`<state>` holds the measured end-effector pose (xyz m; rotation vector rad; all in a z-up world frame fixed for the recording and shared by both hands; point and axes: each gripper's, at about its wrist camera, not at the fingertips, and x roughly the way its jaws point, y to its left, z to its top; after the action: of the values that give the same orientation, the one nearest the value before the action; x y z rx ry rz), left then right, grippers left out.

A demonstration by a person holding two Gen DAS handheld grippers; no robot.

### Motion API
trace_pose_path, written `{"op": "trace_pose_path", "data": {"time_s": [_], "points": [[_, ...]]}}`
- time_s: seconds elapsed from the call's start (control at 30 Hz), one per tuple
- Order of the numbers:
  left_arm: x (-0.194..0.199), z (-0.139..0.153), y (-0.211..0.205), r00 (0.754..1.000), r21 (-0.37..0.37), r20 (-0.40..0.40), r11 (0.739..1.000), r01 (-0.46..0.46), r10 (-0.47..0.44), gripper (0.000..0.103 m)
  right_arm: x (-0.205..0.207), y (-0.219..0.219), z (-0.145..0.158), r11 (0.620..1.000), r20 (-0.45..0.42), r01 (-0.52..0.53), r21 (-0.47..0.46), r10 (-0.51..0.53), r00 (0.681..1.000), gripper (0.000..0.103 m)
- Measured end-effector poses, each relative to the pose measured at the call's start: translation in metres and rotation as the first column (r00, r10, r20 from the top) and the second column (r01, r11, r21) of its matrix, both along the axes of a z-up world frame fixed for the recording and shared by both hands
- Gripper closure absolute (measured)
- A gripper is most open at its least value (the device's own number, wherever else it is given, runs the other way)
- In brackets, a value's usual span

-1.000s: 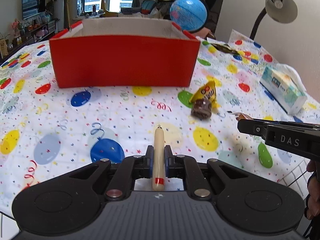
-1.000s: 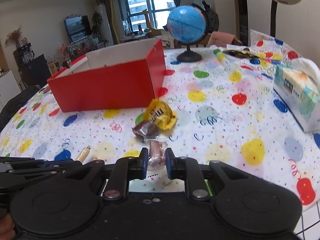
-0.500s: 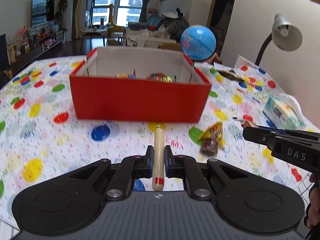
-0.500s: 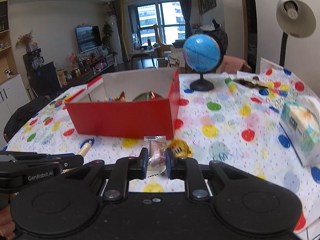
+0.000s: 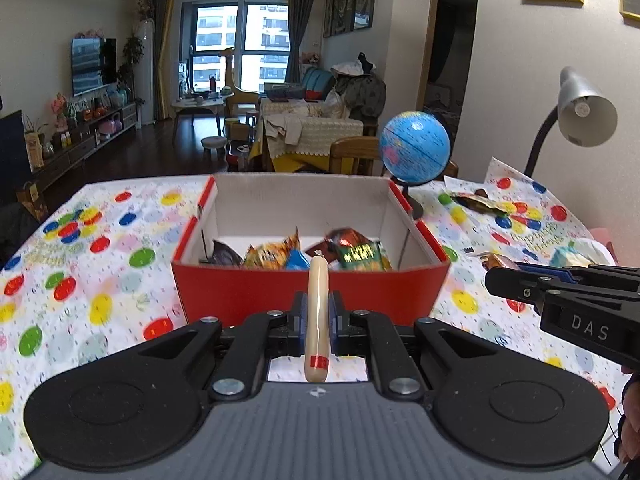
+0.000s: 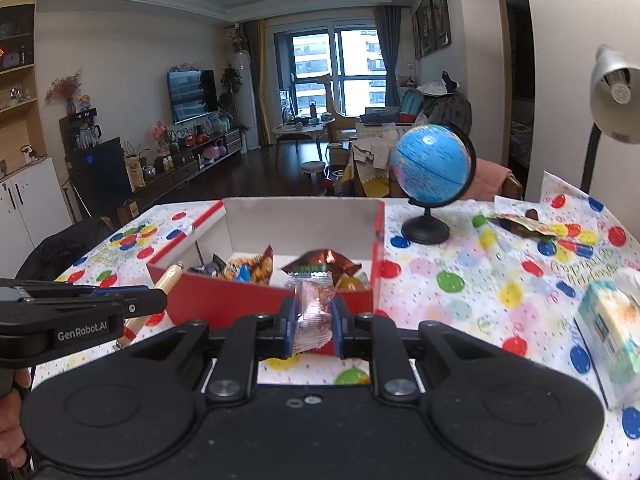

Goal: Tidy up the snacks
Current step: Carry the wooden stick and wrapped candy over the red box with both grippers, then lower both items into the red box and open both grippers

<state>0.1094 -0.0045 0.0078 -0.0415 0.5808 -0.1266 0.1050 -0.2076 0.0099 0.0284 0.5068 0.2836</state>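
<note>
A: Both claws have climbed since a second ago; the red box [image 5: 308, 288] has slid lower in each view, and now its inside shows, with snack packets [image 5: 352, 254] lying on the floor of it.

B: What is each carrying?

A: Left claw [image 5: 318, 316] is clamped on a sausage stick [image 5: 317, 308]; right claw [image 6: 314, 318] is clamped on a clear-wrapped candy [image 6: 312, 312]. Both hang short of the box's near wall, above the tabletop [image 5: 100, 280].

B: So carry each past that wall before letting go, I'd say, and keep the two apart.

A: Agreed. Only the right view shows the tissue pack [image 6: 612, 336] whole and the globe's base [image 6: 426, 230]; only the left view shows the sausage's red band [image 5: 317, 361].
</note>
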Motion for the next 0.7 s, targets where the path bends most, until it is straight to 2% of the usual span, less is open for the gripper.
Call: {"op": "trace_pose_path", "data": {"time_s": [0.37, 0.7], "points": [[0.045, 0.009, 0.013, 0.998, 0.07, 0.028, 0.996, -0.053, 0.051, 0.093, 0.046, 0.027, 0.007, 0.999, 0.023, 0.008, -0.05, -0.006, 1.0, 0.087], [0.094, -0.004, 0.022, 0.997, 0.111, 0.017, 0.991, -0.077, 0.075, 0.093, 0.088, 0.043, -0.002, 0.996, 0.01, 0.013, -0.089, -0.013, 1.0, 0.086]]}}
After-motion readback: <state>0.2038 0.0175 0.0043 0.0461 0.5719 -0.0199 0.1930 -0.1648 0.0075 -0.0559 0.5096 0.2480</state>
